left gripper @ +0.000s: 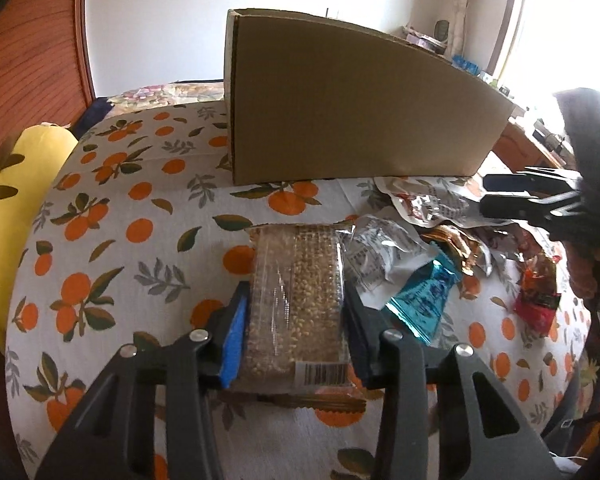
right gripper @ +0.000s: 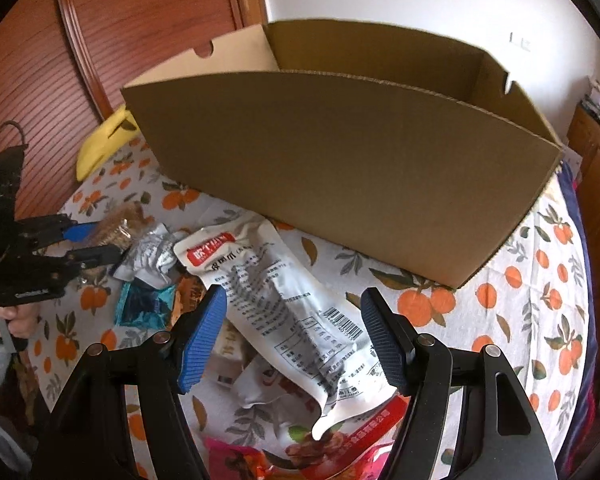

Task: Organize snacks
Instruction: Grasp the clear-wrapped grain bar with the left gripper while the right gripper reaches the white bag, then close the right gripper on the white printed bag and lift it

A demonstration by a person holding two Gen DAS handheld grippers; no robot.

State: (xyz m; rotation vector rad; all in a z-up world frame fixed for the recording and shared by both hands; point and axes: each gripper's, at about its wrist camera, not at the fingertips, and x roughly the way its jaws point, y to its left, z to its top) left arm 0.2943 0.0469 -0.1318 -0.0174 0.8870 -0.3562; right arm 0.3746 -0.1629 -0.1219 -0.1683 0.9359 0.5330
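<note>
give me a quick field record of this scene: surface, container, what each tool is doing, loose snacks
surface: tablecloth printed with oranges
container: open cardboard box, upright, nothing visible inside
left tool: shut on grain bar packet, pads on both long sides, packet on the cloth
right tool: open, hanging over white pouch, not touching it
loose snacks: teal packet, red packet, silver wrapper, all beside the box, none in it
</note>
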